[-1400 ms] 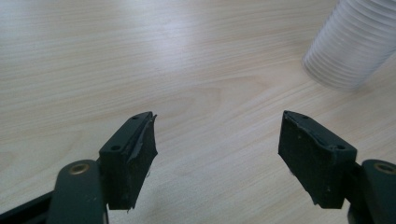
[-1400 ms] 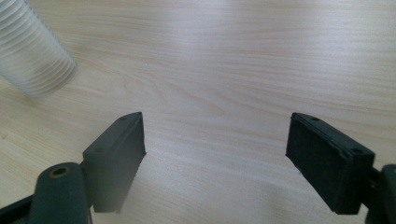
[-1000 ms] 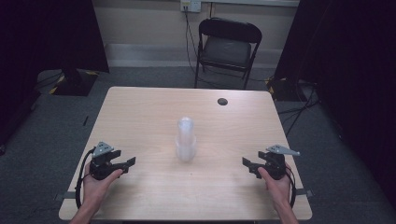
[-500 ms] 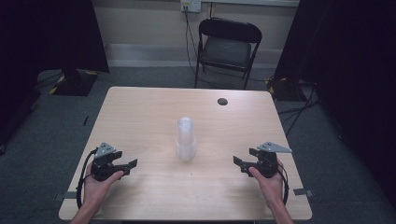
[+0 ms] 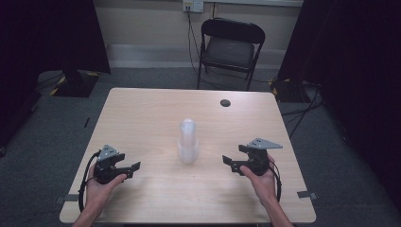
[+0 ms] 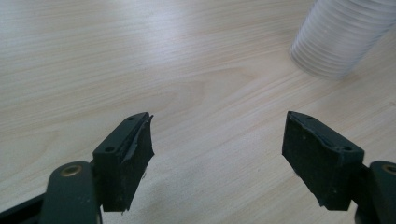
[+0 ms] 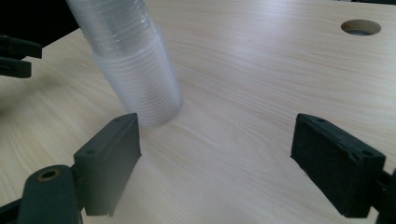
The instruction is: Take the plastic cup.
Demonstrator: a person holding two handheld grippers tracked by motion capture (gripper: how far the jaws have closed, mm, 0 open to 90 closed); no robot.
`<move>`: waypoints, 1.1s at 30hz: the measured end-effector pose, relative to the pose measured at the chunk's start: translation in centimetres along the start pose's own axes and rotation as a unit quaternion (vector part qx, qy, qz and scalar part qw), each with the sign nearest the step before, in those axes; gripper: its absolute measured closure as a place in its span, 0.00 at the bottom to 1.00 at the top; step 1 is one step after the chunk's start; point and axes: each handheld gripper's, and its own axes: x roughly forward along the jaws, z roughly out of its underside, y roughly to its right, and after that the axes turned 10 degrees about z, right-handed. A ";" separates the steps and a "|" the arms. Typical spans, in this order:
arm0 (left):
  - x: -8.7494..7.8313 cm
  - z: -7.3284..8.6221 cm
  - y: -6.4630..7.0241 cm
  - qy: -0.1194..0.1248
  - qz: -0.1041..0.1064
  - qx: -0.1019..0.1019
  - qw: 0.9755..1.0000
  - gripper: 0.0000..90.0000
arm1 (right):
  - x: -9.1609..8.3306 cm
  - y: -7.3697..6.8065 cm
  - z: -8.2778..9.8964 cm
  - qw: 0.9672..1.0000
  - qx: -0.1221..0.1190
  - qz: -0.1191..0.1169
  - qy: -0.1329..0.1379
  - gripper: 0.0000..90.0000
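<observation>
1. A stack of clear plastic cups [image 5: 187, 142] stands upside down near the middle of the table [image 5: 142, 118], rims on the wood.
2. The left gripper [image 5: 124, 168] sits at the table's near left, well apart from the cups; its jaws are spread wide, with nothing between them.
3. The right gripper [image 5: 232, 162] is near the cups on their right; its jaws gape too, empty, the cups just beyond its one jaw in the right gripper view.
4. A round cable hole [image 5: 225, 102] lies at the far right of the table.
5. A folding chair [image 5: 230, 45] stands behind the table.
6. No readable writing or brand shows on anything.
</observation>
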 end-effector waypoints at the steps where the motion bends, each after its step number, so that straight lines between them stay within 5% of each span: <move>1: 0.0 0.0 0.0 -0.001 0.000 0.001 1.000 0.27 | 0.1 -0.1 -0.1 1.000 -0.001 -0.001 0.000 0.17; 33: 0.3 0.0 0.3 -0.005 0.008 0.010 1.000 0.27 | 3.7 -6.0 -5.5 0.995 -0.053 -0.072 0.036 0.18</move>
